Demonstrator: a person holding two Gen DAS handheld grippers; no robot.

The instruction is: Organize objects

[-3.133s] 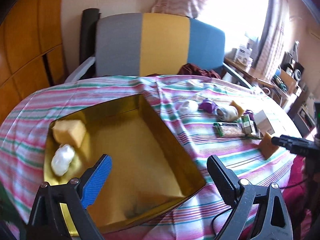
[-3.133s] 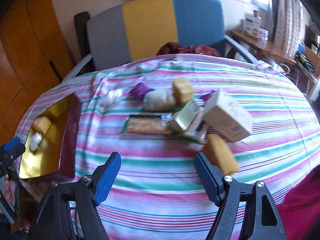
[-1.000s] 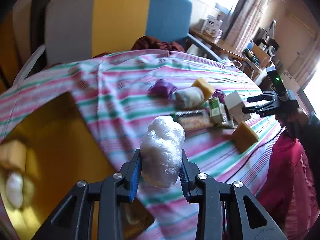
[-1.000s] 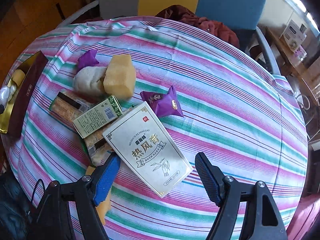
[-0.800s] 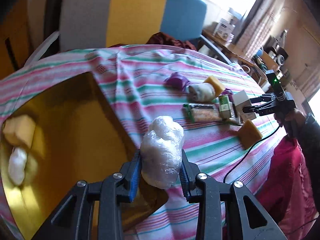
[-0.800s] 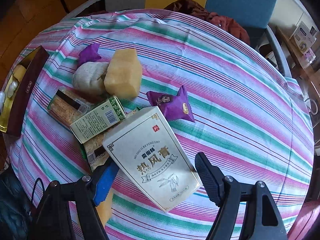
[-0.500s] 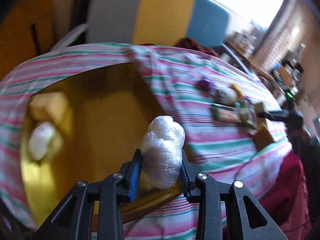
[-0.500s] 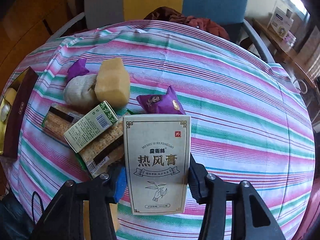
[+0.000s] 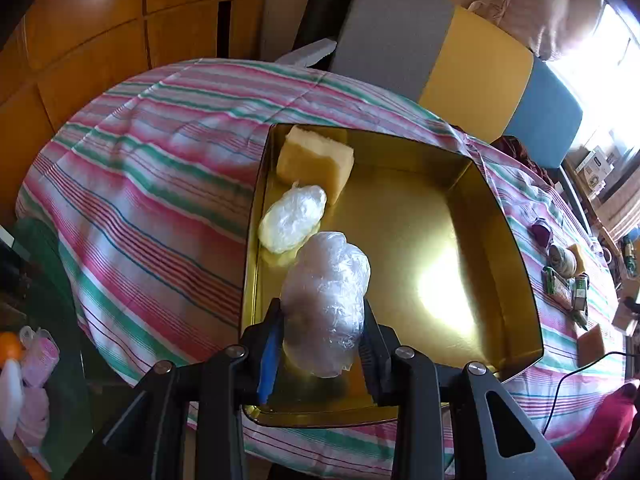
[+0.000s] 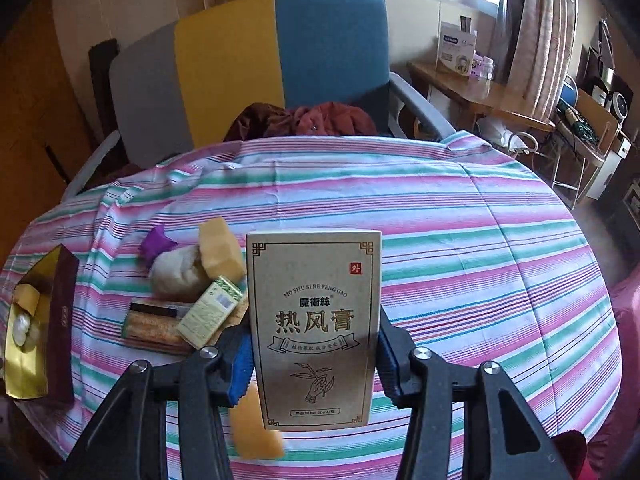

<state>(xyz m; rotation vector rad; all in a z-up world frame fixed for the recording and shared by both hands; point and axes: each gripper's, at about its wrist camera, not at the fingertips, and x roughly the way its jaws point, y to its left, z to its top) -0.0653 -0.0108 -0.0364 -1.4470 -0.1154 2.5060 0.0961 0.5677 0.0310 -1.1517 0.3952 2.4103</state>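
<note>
Wrapped bundle clamped by left gripper, carried over gold tray; carton just clamped and lifted by right gripper; drop-off next.

A: What is showing of the left gripper?

B: Two black plastic arms are spreading toward the lens, each carrying two round silver screw heads. One finger is wearing a blue ribbed pad; the other finger is looking black.

A: And the right gripper?

B: It is showing the same black angular frame, with two silver screws on each arm. A blue ribbed pad is sitting on one finger, and a dark blue ribbed one on the other. No hand or sleeve is appearing.
</note>
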